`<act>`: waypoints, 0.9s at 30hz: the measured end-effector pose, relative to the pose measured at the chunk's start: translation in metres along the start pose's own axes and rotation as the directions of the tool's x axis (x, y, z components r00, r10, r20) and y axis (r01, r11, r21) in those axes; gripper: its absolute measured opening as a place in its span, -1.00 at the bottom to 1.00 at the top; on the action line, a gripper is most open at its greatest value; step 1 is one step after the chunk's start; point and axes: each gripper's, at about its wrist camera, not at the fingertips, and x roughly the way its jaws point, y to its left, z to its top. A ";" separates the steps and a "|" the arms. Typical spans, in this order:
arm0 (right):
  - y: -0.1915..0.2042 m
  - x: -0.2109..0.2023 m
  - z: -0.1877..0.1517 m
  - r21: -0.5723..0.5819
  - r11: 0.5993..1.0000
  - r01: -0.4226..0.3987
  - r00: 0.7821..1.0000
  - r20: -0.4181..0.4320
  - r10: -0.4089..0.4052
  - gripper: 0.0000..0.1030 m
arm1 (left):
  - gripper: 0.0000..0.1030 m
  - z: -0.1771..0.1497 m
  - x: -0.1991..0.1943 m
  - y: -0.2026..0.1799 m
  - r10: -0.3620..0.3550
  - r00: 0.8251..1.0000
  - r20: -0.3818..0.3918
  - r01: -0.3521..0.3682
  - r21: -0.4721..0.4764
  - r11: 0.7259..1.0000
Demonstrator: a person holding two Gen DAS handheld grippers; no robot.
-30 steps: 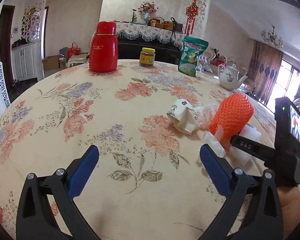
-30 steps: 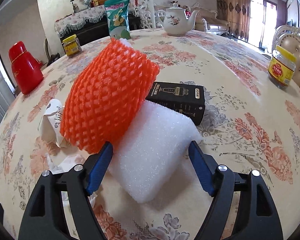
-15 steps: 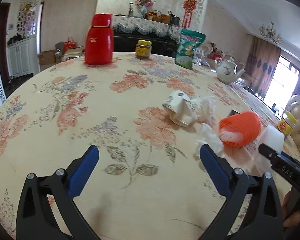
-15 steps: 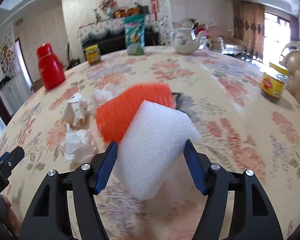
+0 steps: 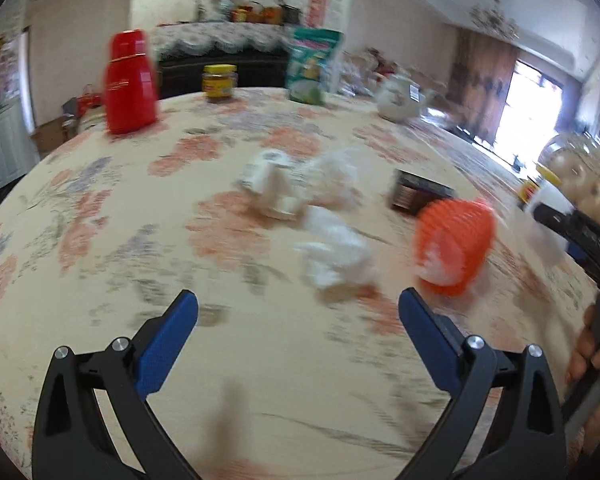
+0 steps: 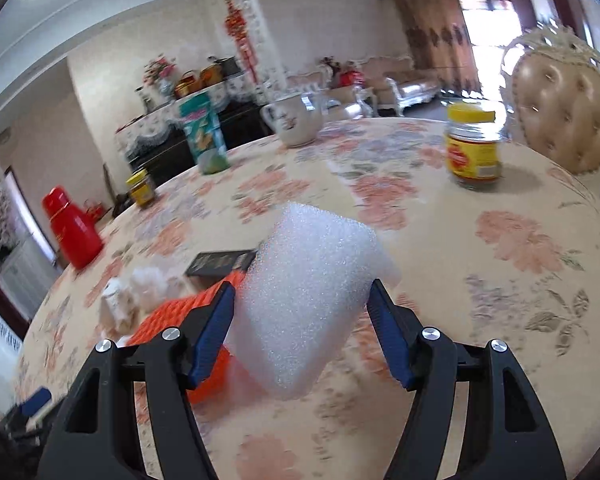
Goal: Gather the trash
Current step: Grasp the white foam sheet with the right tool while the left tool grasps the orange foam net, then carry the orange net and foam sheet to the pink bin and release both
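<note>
Trash is lying scattered mid-table on the floral tablecloth; both views are blurring, so fine detail is unreliable.

Going L to R in the left wrist view: a red thermos and yellow-lid jar are standing at the far edge w/ a green snack bag and teapot, none looking like trash. Nearer the middle a crumpled paper cup is lying on its side, touching or just beside a wad of white tissue. A 2nd tissue wad is sitting nearer the camera. A black box is lying flat beyond, then an orange foam net is resting on its side w/ its open end facing the camera.

Left gripper is hovering over bare cloth w/ jaws spread wide, holding nothing.

Right gripper is clamping a white foam block between its blue pads, carrying it clear above the table, w/ the net below-left of it.

Progress, as judged: one piece in hand, not yet binned; no bin is showing in either view. Cup, 2 tissue wads and net are waiting; whether the box counts as trash, can't tell.
</note>
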 end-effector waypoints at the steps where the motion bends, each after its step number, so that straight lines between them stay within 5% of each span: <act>1: -0.007 -0.002 0.003 0.019 1.000 0.008 1.000 0.007 -0.008 0.24 | 0.88 0.001 0.001 -0.011 -0.015 1.000 -0.009 0.015 0.024 1.000; 14: -0.039 -0.007 0.013 0.104 0.994 0.037 0.998 0.041 -0.041 0.24 | 0.81 0.032 0.065 -0.122 -0.108 0.994 -0.030 0.112 0.173 0.979; 16: -0.040 -0.007 0.014 0.107 0.994 0.035 0.998 0.040 -0.040 0.24 | 0.56 0.032 0.078 -0.129 -0.104 0.993 -0.060 0.113 0.173 0.978; 18: -0.038 -0.010 0.014 0.102 0.994 0.039 0.998 0.045 -0.043 0.24 | 0.04 0.030 0.087 -0.133 -0.083 0.992 -0.097 0.099 0.173 0.980; 21: -0.035 -0.009 0.014 0.084 0.996 0.044 0.998 0.041 -0.048 0.24 | -0.54 0.026 0.075 -0.136 -0.060 0.997 -0.050 0.070 0.214 0.974; 27: -0.026 -0.008 0.012 0.040 0.998 0.045 0.998 0.037 -0.046 0.24 | -0.66 0.023 0.033 -0.114 -0.057 0.997 0.057 0.047 0.165 0.985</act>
